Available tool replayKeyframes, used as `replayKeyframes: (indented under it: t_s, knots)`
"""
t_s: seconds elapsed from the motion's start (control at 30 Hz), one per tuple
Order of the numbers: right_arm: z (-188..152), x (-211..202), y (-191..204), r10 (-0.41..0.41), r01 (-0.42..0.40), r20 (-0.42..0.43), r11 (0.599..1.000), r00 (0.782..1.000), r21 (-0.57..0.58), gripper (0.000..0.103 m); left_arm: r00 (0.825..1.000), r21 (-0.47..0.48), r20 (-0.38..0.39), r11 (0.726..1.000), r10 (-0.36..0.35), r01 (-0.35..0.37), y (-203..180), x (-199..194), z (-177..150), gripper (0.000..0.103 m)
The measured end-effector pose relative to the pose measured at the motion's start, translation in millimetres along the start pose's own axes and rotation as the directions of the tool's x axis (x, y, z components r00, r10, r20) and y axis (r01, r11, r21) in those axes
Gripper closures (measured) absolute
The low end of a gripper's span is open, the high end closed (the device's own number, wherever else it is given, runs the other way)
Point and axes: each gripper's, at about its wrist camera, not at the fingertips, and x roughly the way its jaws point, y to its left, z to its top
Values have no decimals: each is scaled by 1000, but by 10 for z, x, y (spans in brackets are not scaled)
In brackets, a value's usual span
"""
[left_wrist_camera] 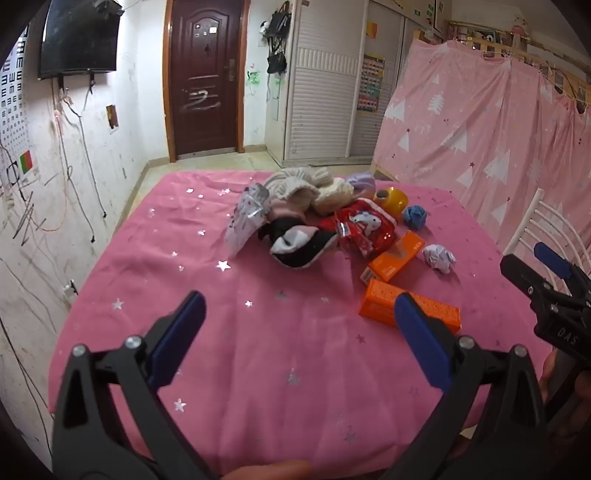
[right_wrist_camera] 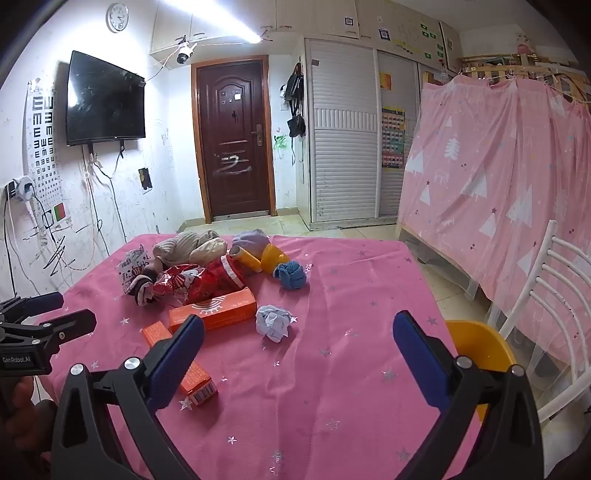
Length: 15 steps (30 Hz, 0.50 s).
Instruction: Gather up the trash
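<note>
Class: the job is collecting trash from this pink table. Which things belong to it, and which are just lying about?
Job: crumpled paper ball, two orange boxes, red snack wrapper, yellow bin.

Lying about: socks, knitted hats, blue cloth ball.

Scuffed white walls carry a television (right_wrist_camera: pixel 105 99), an eye chart (right_wrist_camera: pixel 43 147) and a round clock (right_wrist_camera: pixel 117 17). A dark brown door (right_wrist_camera: pixel 233 140) stands centre, beside white slatted wardrobes (right_wrist_camera: pixel 343 133). A pink tree-print curtain (right_wrist_camera: pixel 498 184) hangs right. A ceiling strip light (right_wrist_camera: pixel 218 16) is lit. The floor is beige tile (right_wrist_camera: pixel 291 223). A white chair (right_wrist_camera: pixel 554 295) stands right.
</note>
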Motion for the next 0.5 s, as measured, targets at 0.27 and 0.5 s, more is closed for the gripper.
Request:
replayKeyframes:
  t_s: [0.27, 0.5]
  knots:
    - [-1, -3, 2, 2, -2, 5, 1000, 1000, -1, 8, 1000, 0, 1, 1000, 4, -4, -6, -9, 4, 5]
    - [1, -5, 8, 0, 0, 6, 1000, 1000, -2, 8, 1000, -3, 0, 1000, -1, 1, 4, -2, 5, 5]
